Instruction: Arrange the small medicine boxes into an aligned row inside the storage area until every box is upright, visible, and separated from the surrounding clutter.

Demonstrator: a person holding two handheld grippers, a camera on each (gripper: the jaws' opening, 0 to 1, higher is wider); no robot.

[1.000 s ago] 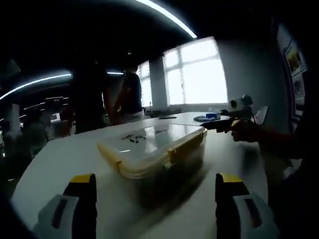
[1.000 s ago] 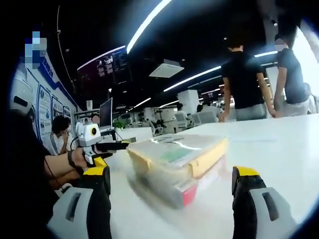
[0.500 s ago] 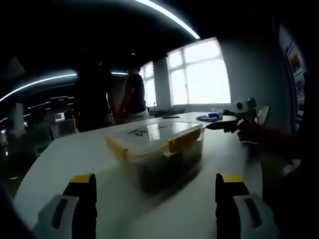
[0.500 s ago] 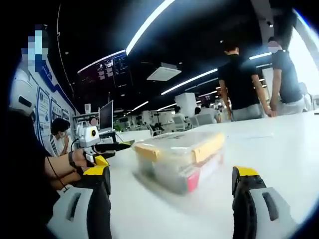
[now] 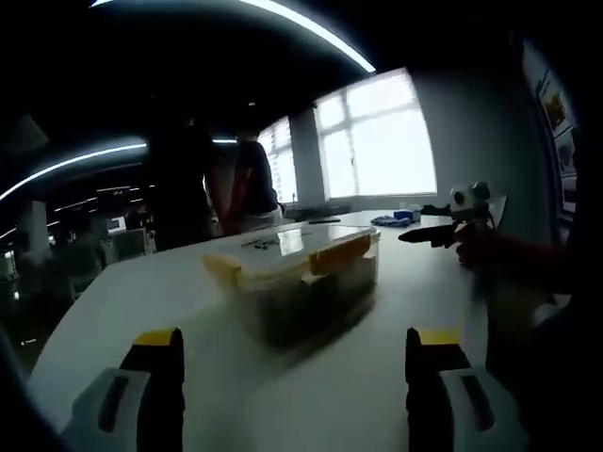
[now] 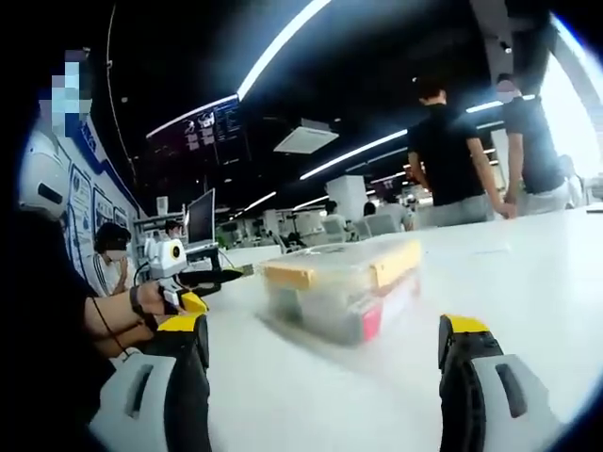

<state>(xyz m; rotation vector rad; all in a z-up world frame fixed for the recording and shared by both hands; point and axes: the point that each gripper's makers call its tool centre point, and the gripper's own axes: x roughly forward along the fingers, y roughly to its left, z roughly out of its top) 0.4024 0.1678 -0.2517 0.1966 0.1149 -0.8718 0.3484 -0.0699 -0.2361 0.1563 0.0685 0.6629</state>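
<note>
A clear plastic storage box [image 5: 300, 282] with a yellow-edged lid sits on a big white table [image 5: 113, 311], in the middle of the left gripper view. The lid is on. There are dark marks on top of the lid, but they are too blurry to read. Dark shapes show through the clear wall, too dim to tell what they are.

In the right gripper view the same storage box [image 6: 344, 287] is in the middle of the frame. Through its side you can see something red [image 6: 371, 320] near the lower right corner and something pale green. No words on them can be read.

The left gripper [image 5: 294, 395] is at the bottom of its view. Its two jaws with yellow tips stand far apart and hold nothing. The box is beyond them, not touching. The right gripper [image 6: 325, 386] is at the bottom of its view, and its jaws are also spread wide with nothing between them.

The posters [image 6: 80, 212] on the wall at the left of the right gripper view are too small to read. Two people [image 6: 480, 151] stand at the upper right.
</note>
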